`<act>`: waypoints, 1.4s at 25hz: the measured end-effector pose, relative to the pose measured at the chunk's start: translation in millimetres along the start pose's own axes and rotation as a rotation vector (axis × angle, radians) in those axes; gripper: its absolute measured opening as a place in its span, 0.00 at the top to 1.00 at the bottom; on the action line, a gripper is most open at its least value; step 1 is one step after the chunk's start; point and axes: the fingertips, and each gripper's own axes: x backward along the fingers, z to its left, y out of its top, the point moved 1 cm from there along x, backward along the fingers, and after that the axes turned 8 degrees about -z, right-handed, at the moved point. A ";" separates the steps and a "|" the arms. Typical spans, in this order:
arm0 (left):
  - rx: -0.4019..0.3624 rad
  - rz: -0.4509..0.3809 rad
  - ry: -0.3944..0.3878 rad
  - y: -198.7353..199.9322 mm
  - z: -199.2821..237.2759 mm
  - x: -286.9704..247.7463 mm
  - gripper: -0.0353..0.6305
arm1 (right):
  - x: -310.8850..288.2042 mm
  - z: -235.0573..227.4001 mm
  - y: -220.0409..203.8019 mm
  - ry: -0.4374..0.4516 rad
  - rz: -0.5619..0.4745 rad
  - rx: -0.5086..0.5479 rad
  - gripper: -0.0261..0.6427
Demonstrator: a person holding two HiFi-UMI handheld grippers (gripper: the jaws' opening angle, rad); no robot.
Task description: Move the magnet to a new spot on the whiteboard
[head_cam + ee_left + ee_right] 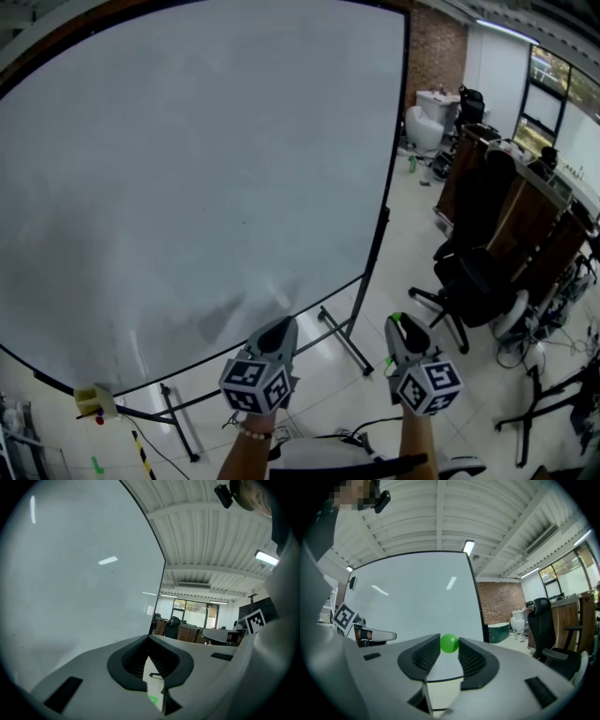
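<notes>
One big whiteboard [187,187] fills upper left, the target surface; left gripper [275,336] at lower centre sits pressed together, empty, spare; right gripper [403,330] pinches the small green magnet [449,643] at its tips, apparently off the board for re-placing

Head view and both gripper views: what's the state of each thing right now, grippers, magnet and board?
left gripper: jaws together, nothing between them.
right gripper: shut on the magnet.
magnet: green, pinched at the jaw tips, not on the board.
whiteboard: upright on its stand, no writing or magnets showing.
office chair: unoccupied.
</notes>
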 end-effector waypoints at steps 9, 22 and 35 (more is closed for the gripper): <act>-0.013 0.004 0.007 2.3 3.6 -2.0 0.95 | -8.2 2.6 -2.1 0.017 0.010 0.004 0.75; 0.008 -0.006 0.027 9.2 15.0 -10.1 0.95 | -32.3 3.6 0.6 0.033 0.005 0.013 0.75; 0.003 -0.028 0.027 19.9 26.5 -11.7 0.95 | -93.7 13.3 66.7 0.100 -0.112 0.138 0.75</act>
